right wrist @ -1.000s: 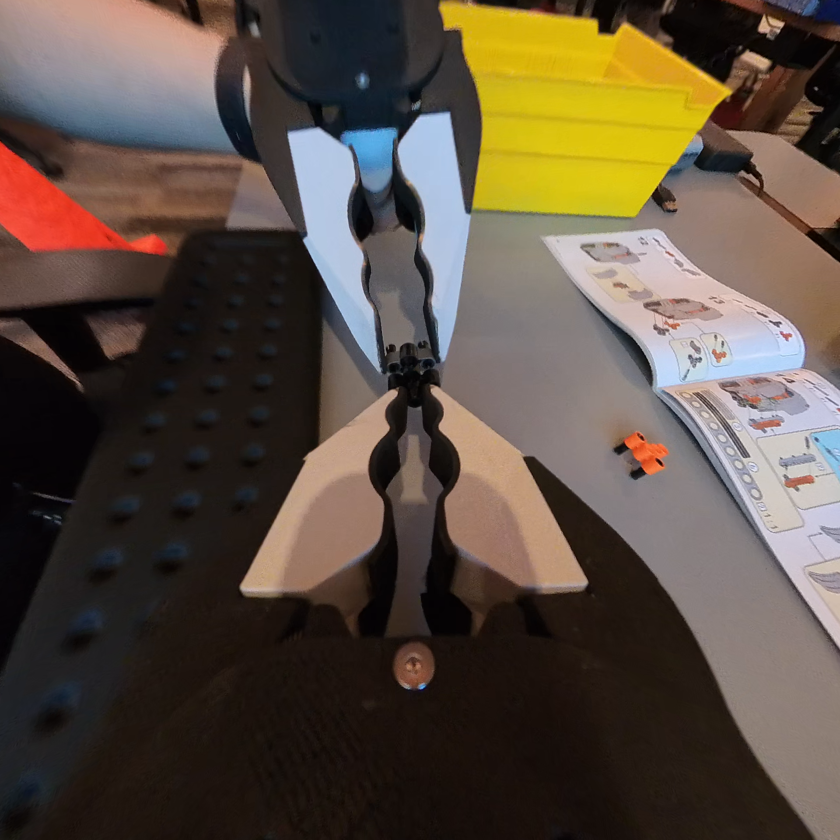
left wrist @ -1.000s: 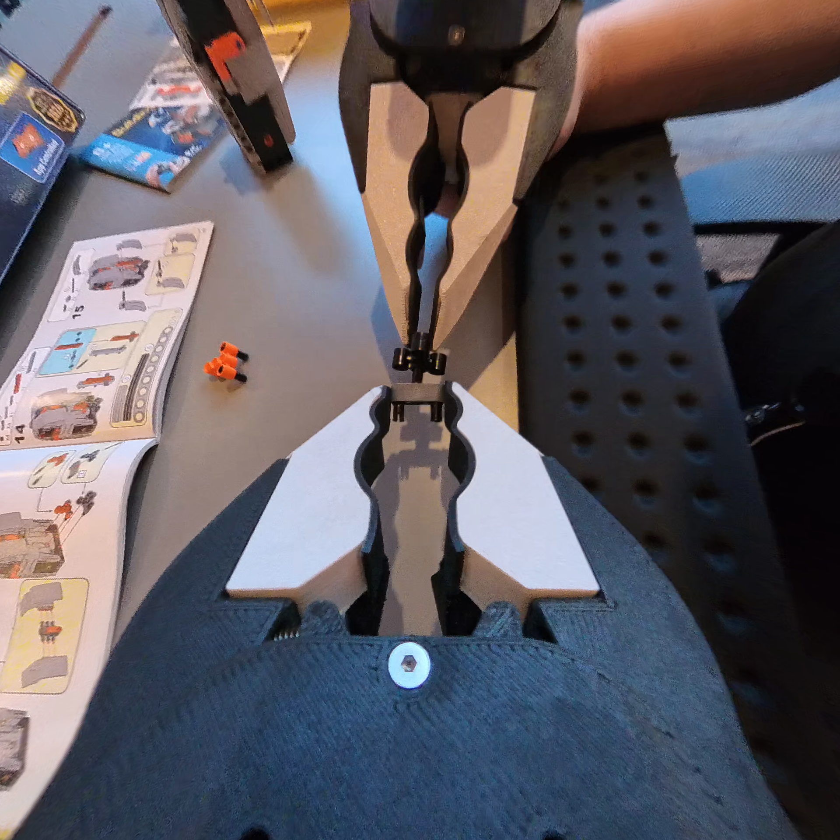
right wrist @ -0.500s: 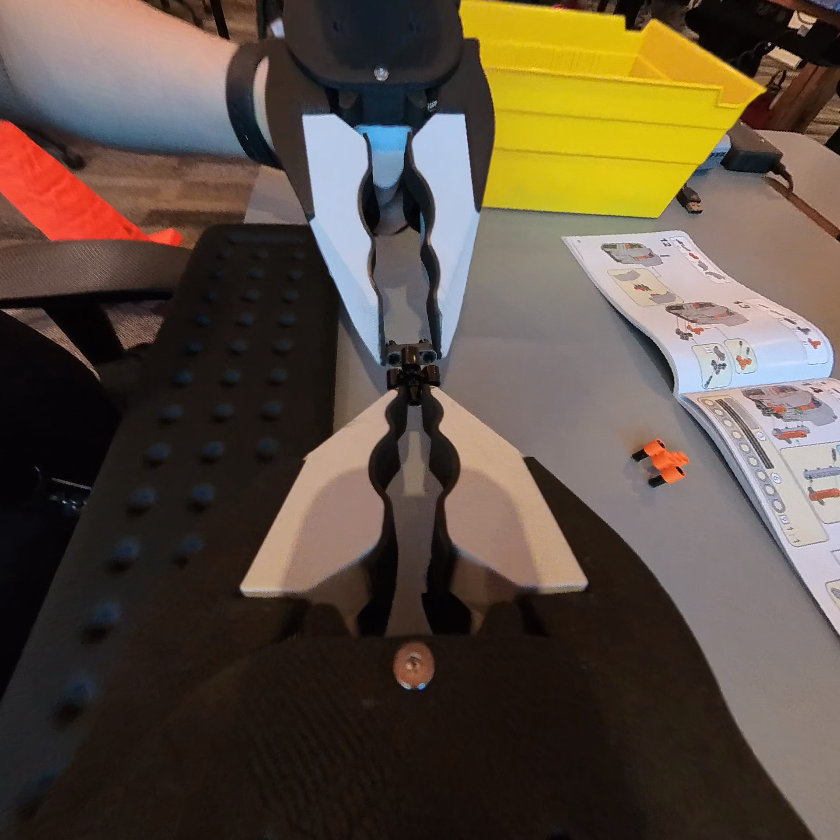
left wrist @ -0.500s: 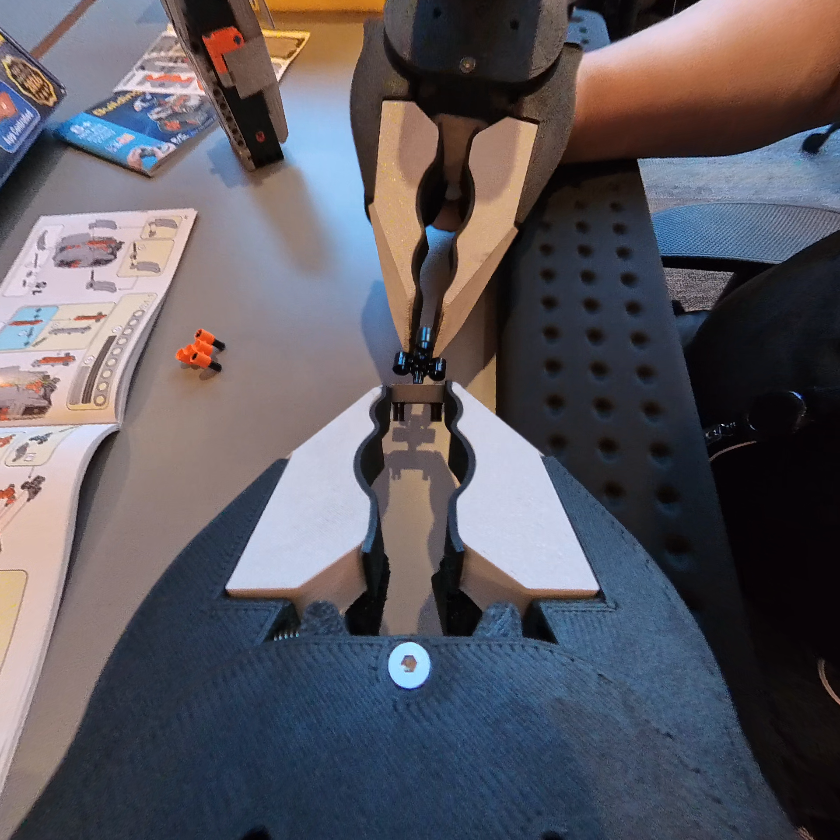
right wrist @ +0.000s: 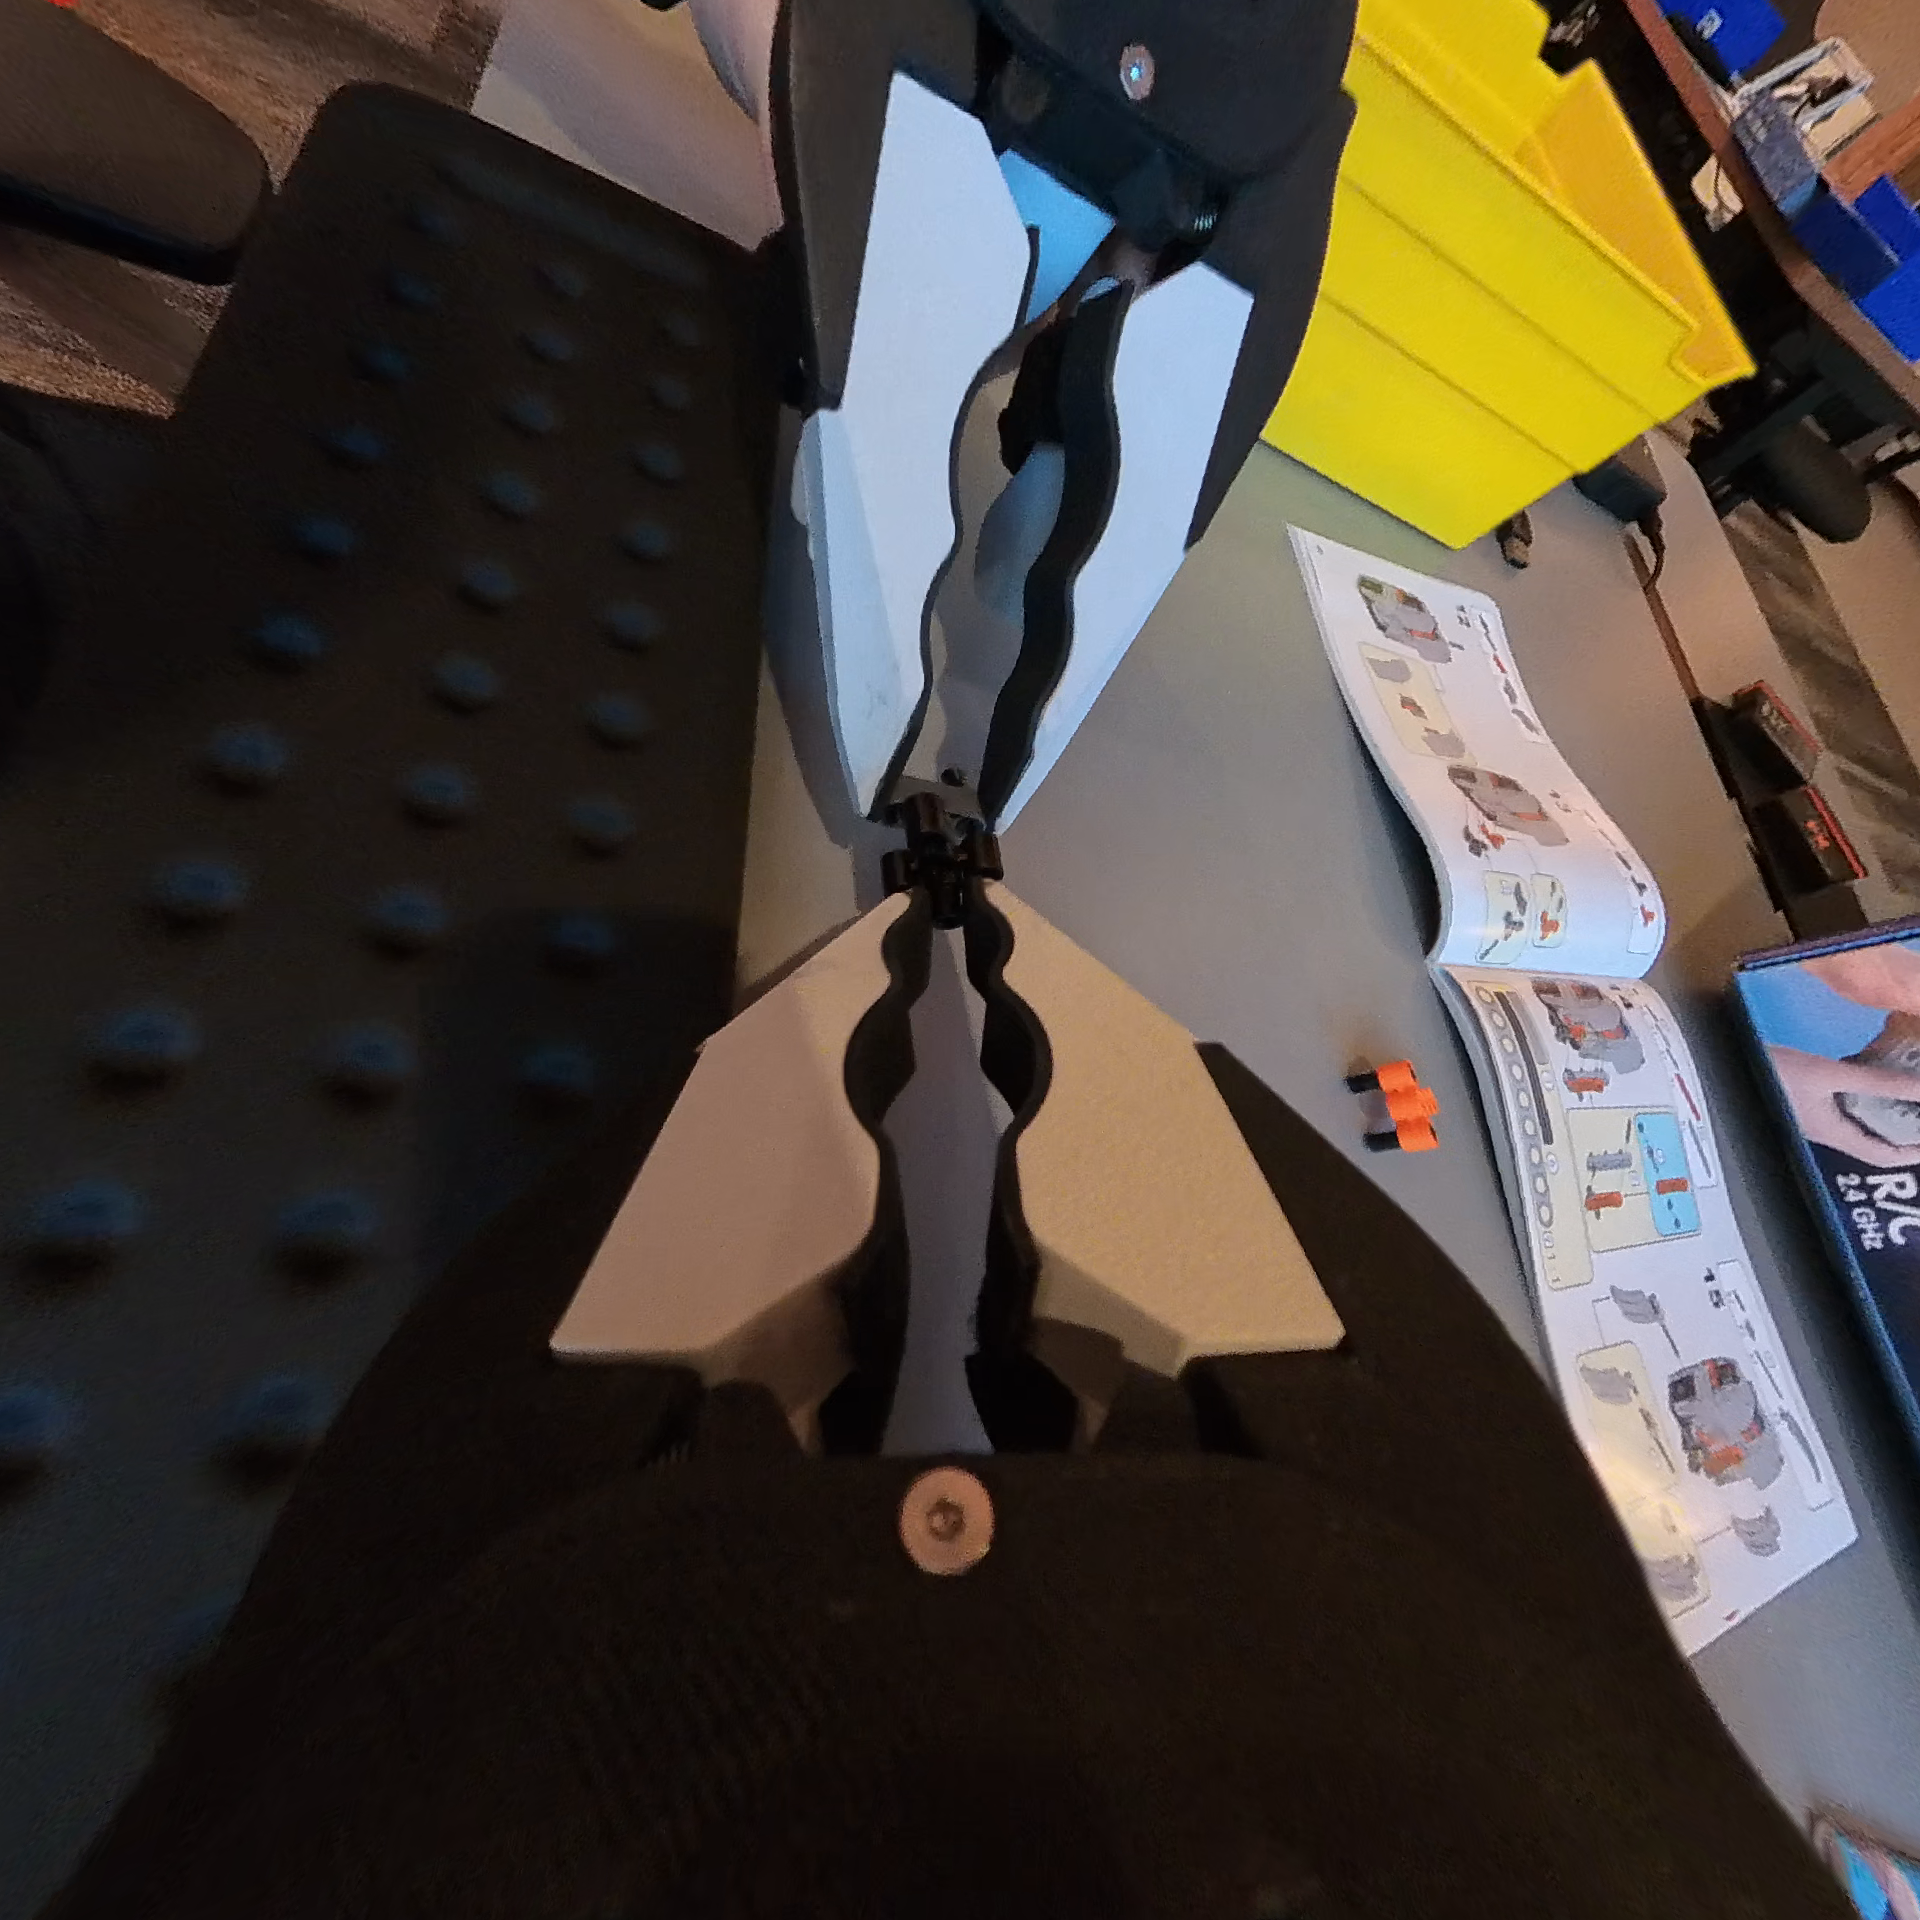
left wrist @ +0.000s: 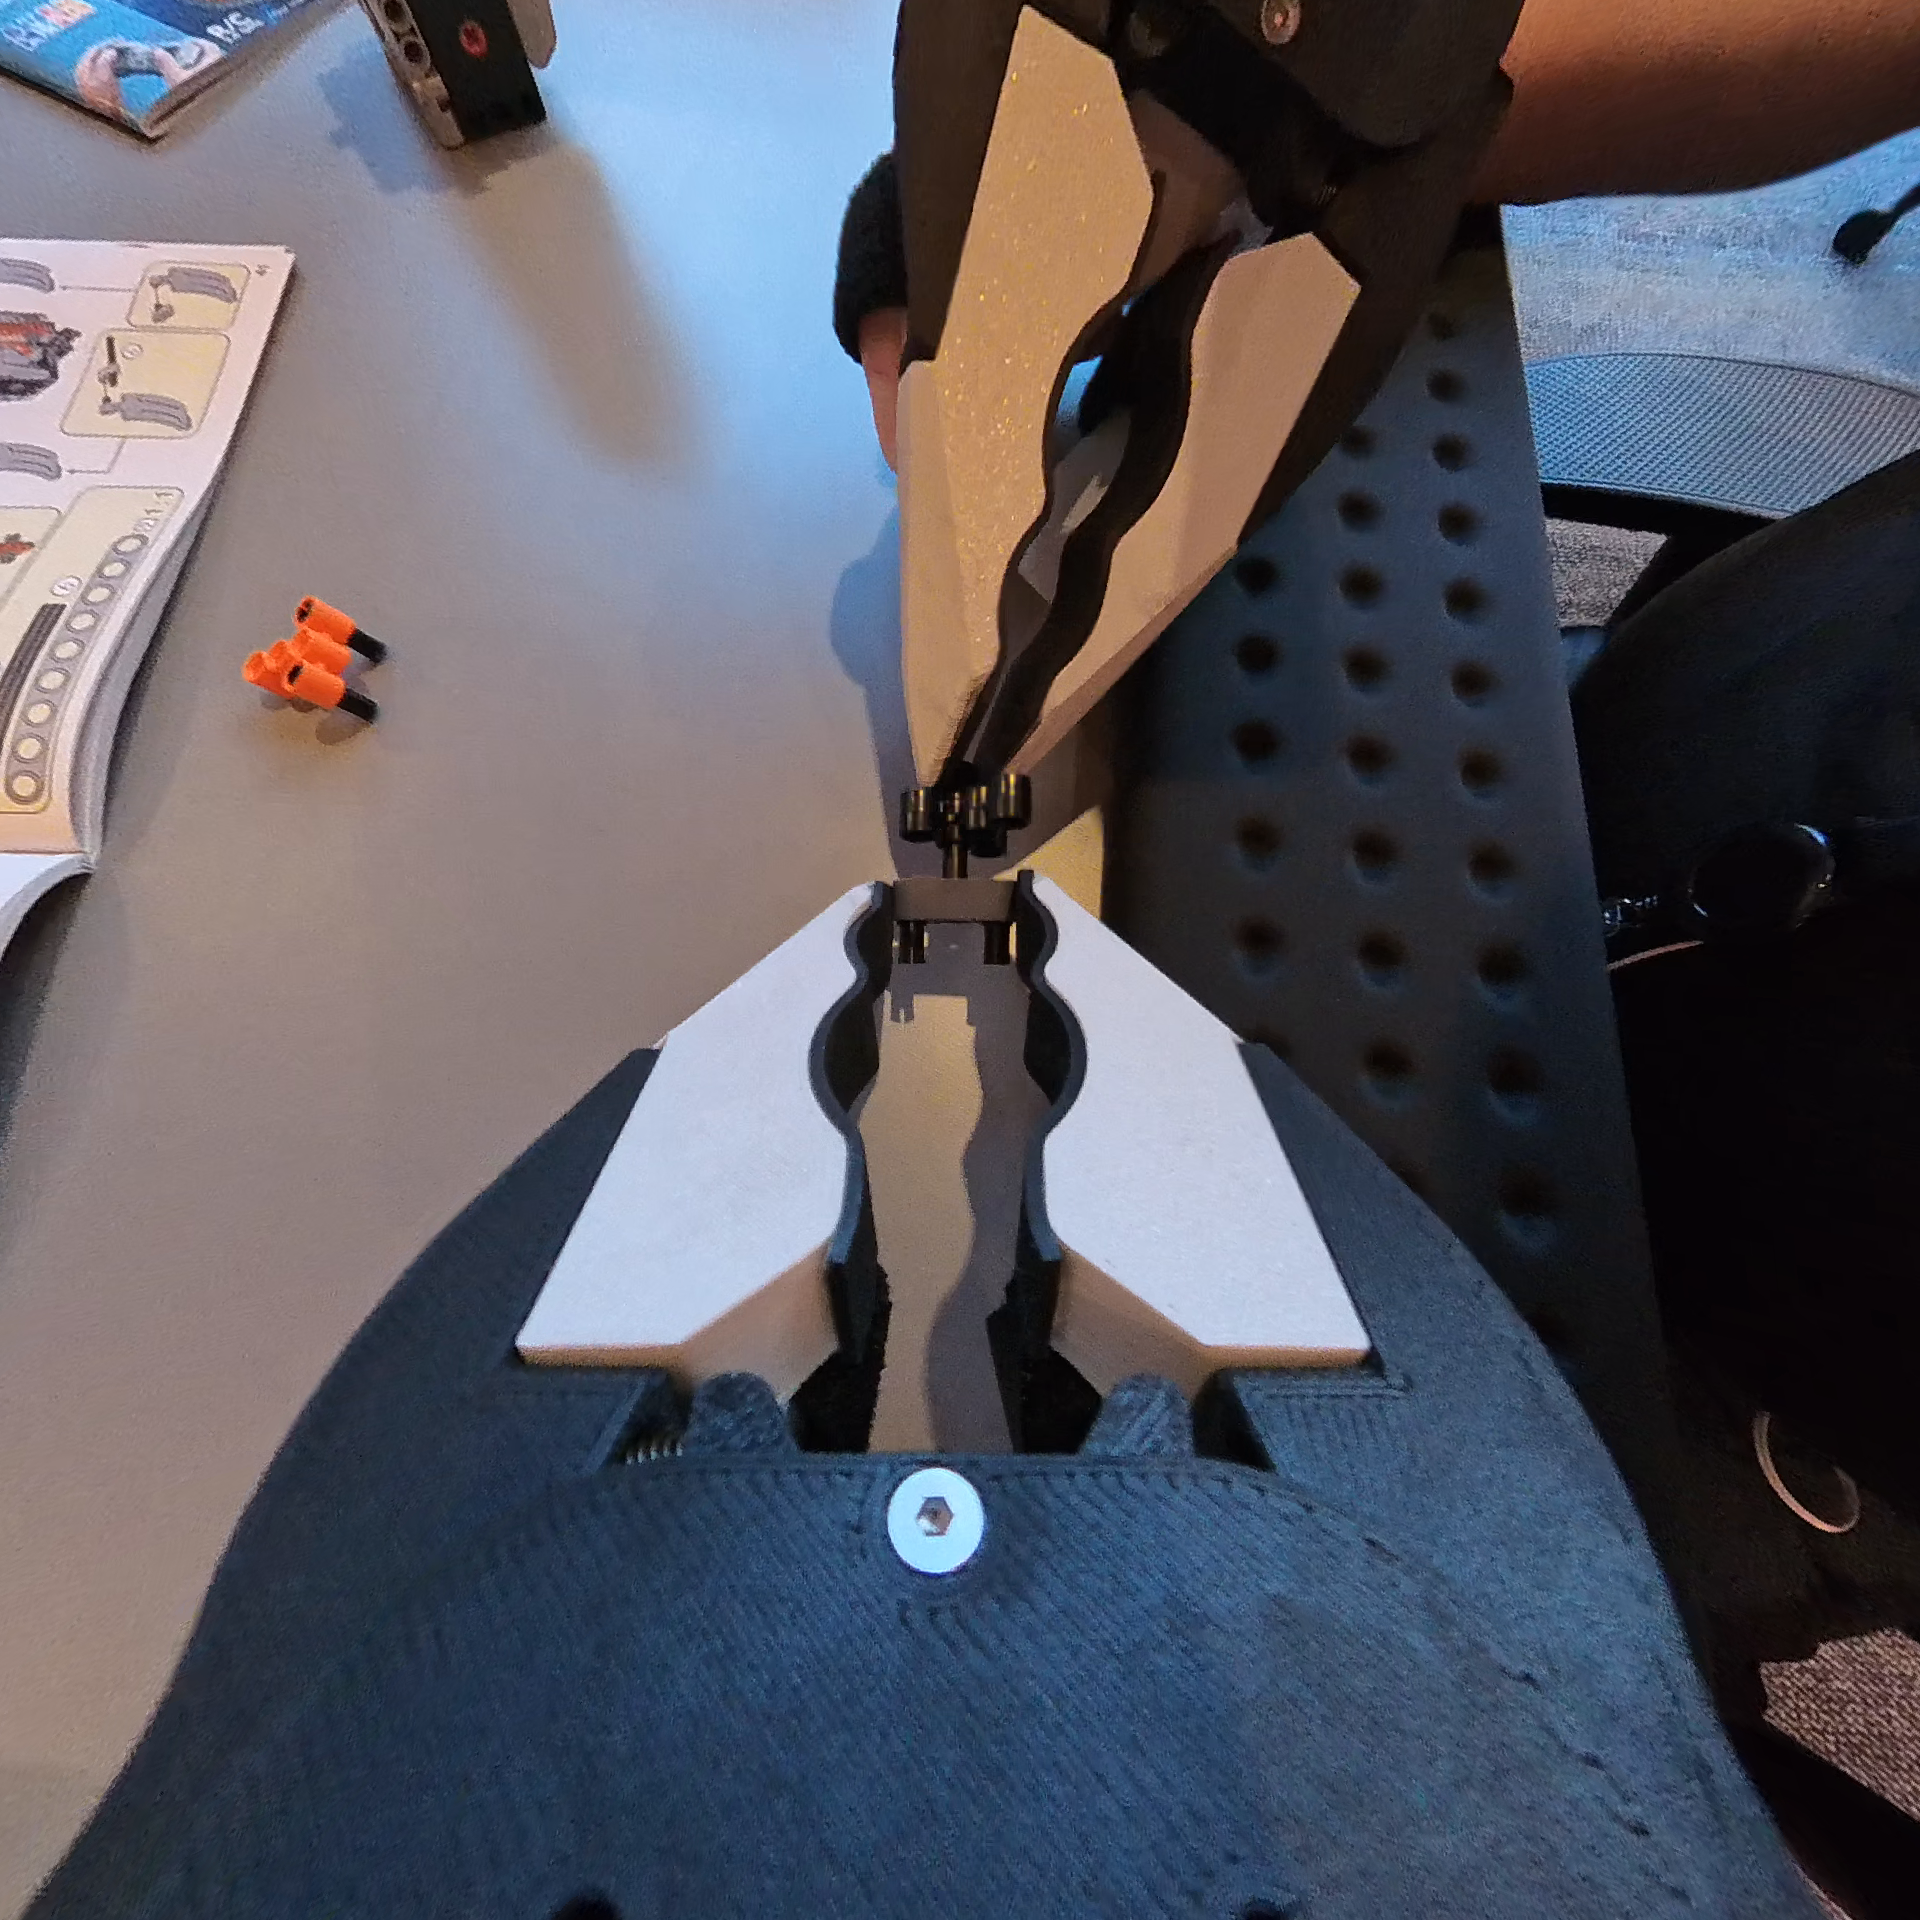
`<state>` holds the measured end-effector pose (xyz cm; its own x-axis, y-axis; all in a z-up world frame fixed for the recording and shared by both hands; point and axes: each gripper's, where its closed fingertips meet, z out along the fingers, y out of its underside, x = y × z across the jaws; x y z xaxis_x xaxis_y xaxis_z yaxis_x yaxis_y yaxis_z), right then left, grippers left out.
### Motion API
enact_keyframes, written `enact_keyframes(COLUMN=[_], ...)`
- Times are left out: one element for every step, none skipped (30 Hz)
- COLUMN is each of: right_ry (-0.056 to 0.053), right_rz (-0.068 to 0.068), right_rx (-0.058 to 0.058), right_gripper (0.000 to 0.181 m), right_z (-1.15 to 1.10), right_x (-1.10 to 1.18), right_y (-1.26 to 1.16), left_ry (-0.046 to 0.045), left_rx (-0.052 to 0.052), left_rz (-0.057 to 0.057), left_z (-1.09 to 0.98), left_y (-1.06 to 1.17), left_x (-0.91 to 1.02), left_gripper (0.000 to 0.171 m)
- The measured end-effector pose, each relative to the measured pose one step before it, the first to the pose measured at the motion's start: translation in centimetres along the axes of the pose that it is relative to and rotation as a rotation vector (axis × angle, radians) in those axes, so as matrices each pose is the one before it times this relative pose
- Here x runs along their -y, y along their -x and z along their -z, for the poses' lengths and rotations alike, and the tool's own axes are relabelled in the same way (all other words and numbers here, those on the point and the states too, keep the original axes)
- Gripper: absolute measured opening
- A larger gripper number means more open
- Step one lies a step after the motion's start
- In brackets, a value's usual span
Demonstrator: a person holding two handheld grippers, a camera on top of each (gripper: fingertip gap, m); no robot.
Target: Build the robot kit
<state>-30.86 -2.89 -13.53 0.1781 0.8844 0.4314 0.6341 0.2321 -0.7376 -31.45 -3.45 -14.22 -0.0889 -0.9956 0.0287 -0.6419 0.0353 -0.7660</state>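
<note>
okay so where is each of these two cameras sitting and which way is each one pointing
Left wrist view: on the left gripper, facing the right gripper head-on; a forearm shows.
Right wrist view: on the right gripper, facing the left gripper; no bare arm visible.
Shared: the joined black parts, orange piece, instruction booklet, grey table.

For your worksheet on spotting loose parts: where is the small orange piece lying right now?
The orange piece lies loose on the grey table, between the open instruction booklet and the left claw, touching neither.
</note>
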Motion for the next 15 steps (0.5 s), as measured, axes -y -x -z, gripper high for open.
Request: enact_keyframes(right_ry=[-0.0037,0.0028,0.0030,0.0028,0.0065,0.0064,-0.0029,-0.0121,-0.0179,0.0003,-0.0045,0.0017,0.0003,-0.0016,-0.0075], right_rz=[0.0153,0.0166,0.0268,0.0248,0.0162,0.0011,-0.0151,-0.0193,-0.0176,-0.0079,-0.0035,-0.0029,-0.0020,-0.0087,-0.0131], right_rx=[0.0026,-0.0029,-0.0094,-0.0095,-0.0049,0.0071,0.0129,0.0151,0.0093,0.0003,0.0009,0.0014,0.0015,0.0065,0.0065], right_gripper=[0.003,0.003,0.003,0.003,0.003,0.003,0.003,0.003,0.003,0.003,0.003,0.003,0.003,0.003,0.003], right_z=[-0.018,-0.040,-0.030,-0.055,-0.106,-0.127,-0.062,-0.004,0.042,0.029,-0.001,-0.035,-0.032,-0.022,0.042], right_x=[0.100,0.042,0.072,0.055,-0.025,-0.113,0.014,0.140,0.252,-0.023,0.015,-0.026,-0.040,-0.054,0.027], right_y=[0.185,0.109,0.060,0.058,0.069,0.140,0.106,0.099,0.051,-0.072,-0.006,0.005,0.004,0.011,-0.024], left_ry=[0.00146,-0.00168,-0.00267,-0.00086,-0.00004,0.00365,0.00404,0.00139,-0.00009,-0.00068,0.00115,-0.00079,-0.00454,-0.00745,-0.01288], left_rx=[-0.0055,-0.0031,-0.0026,-0.0011,0.0056,0.0141,0.0164,0.0226,0.0155,0.0090,0.0014,0.0003,-0.0010,-0.0024,-0.0016], left_rz=[0.0087,0.0125,0.0116,0.0078,0.0003,-0.0081,-0.0163,-0.0187,-0.0160,-0.0081,0.0002,0.0028,0.0015,0.0002,-0.0004], left_z=[-0.023,0.002,0.000,0.001,-0.016,-0.093,-0.158,-0.132,-0.047,0.033,0.022,-0.023,-0.018,0.007,0.047], left_y=[-0.149,-0.085,-0.040,-0.020,0.018,0.065,-0.013,0.055,0.001,0.013,0.008,0.023,-0.009,-0.012,-0.007], left_x=[-0.136,-0.090,-0.090,-0.094,-0.121,-0.174,-0.166,-0.074,0.021,0.037,-0.014,-0.028,-0.014,0.001,0.093], left_gripper=[0.020,0.020,0.020,0.020,0.020,0.020,0.019,0.019,0.019,0.019,0.019,0.019,0.019,0.019,0.019])
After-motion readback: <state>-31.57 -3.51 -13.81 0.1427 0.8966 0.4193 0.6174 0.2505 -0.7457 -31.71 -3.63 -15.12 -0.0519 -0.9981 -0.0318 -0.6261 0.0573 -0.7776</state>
